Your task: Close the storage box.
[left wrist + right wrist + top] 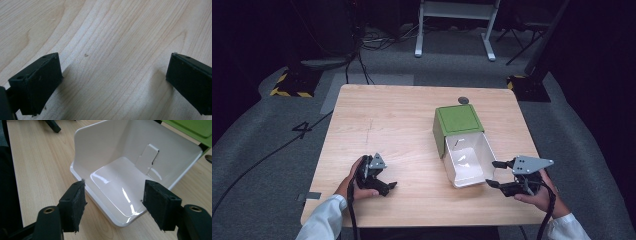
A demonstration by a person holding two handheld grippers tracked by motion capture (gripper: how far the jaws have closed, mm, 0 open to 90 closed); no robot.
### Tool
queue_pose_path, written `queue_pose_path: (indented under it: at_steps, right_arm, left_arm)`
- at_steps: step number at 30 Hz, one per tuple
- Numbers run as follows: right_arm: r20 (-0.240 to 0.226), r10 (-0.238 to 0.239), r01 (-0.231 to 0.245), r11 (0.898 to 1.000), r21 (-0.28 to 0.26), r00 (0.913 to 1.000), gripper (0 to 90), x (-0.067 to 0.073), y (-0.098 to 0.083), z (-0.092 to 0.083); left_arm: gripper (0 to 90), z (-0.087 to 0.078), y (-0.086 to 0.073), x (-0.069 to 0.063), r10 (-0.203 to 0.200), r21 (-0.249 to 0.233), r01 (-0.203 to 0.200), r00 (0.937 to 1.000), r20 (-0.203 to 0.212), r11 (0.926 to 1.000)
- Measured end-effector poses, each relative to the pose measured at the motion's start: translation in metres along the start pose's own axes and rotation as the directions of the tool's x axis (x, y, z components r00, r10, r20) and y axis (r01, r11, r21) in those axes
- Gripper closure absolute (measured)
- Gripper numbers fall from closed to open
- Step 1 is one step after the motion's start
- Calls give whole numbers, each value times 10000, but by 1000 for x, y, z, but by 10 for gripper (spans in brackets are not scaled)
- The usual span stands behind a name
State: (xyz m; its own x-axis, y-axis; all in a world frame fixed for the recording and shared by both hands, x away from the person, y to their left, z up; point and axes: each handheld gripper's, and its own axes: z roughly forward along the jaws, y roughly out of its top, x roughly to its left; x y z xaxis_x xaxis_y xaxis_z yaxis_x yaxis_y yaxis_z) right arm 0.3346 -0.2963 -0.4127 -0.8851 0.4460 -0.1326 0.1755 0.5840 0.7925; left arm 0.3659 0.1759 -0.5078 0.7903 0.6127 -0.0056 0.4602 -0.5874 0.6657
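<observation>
A green box [457, 119] stands right of the table's middle, and its white drawer [467, 161] is pulled out toward me. The drawer [117, 177] is glossy and holds nothing; a small white tab stands on its back wall. A corner of the green box [192, 127] shows behind it. My right gripper [492, 173] hovers just right of the drawer's near corner, pointing left at it. Its jaws [115, 202] stand open, their pads apart from the drawer. My left gripper [388, 187] rests low on the wood at front left, open [113, 75] over bare tabletop.
The wooden table [387, 115] has bare room on its left half. A small dark disc [463, 100] lies near the far edge behind the box. On the floor beyond are cables, a white desk frame [454, 30] and a black-and-yellow base [292, 85].
</observation>
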Motion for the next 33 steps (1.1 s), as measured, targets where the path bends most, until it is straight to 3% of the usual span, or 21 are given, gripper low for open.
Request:
queue_pose_path:
  at_steps: [7, 16, 26, 33]
  right_arm:
    - [264, -2, 6, 9999, -155, 9997, 307, -2, -5, -12]
    - [641, 227, -231, 9997, 53, 9977, 279, -7, -18, -19]
    - [1342, 457, -591, 9935, 976, 9899, 242, -16, -45, -14]
    - [1874, 1164, -1462, 9772, 1541, 9754, 228, -31, -80, -9]
  left_arm:
    - [5, 0, 0, 0, 1, 0, -1, 10000, -2, 10000]
    - [4, 0, 0, 0, 1, -4, -1, 10000, -4, 10000]
    - [5, 0, 0, -1, -84, -3, 84, 9999, -55, 10000]
    - [5, 0, 0, -1, -84, -3, 84, 10000, -50, 10000]
